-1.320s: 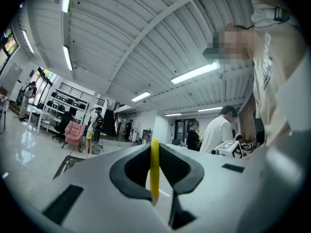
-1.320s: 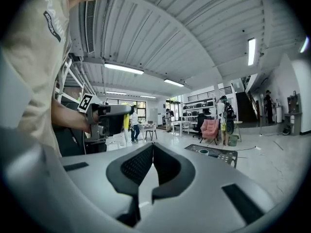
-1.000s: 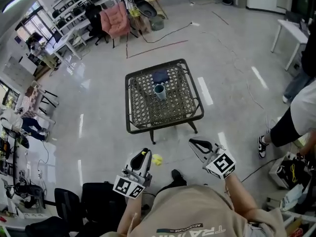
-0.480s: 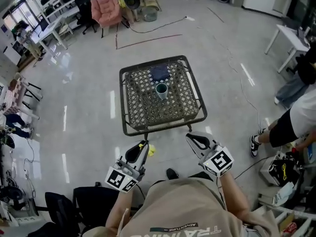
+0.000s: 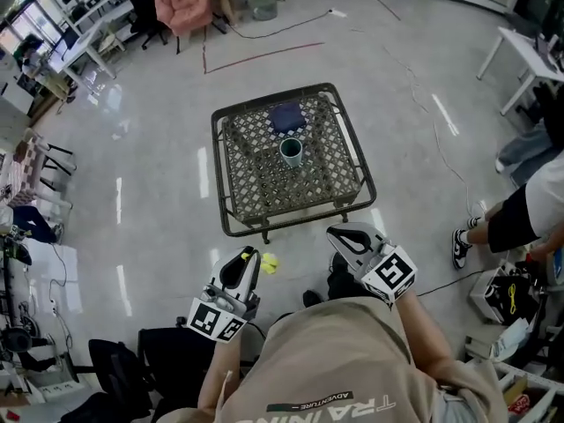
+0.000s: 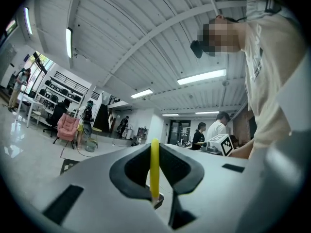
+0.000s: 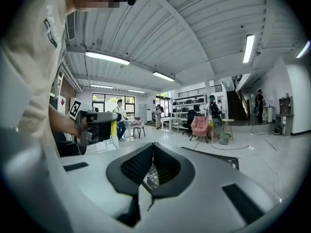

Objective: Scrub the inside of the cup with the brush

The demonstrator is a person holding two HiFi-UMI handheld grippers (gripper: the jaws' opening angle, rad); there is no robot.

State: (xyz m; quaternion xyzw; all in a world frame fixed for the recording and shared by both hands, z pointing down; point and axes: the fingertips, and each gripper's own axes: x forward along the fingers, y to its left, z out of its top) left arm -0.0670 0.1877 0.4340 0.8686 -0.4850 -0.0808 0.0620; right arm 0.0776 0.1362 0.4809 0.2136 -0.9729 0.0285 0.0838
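Note:
A grey-green cup [image 5: 290,152] stands upright near the middle of a dark wicker table [image 5: 295,222], with a folded dark blue cloth [image 5: 286,117] just behind it. My left gripper [image 5: 249,256] is short of the table's near edge, shut on a yellow brush [image 5: 269,262] whose head sticks out to the right. In the left gripper view the yellow handle [image 6: 154,169] stands upright between the closed jaws of that gripper [image 6: 154,144]. My right gripper [image 5: 335,233] is shut and empty beside the table's near right corner; in the right gripper view its jaws [image 7: 152,147] meet with nothing between them.
A person [image 5: 529,210] stands at the right by bags [image 5: 511,293] on the floor. A black chair [image 5: 150,351] is at my lower left. A pink chair [image 5: 174,3] and desks are far back left, a white table [image 5: 529,55] far right.
Both grippers have moved forward toward the table, which now sits closer in the head view. The left one still holds the brush; the right stays shut.

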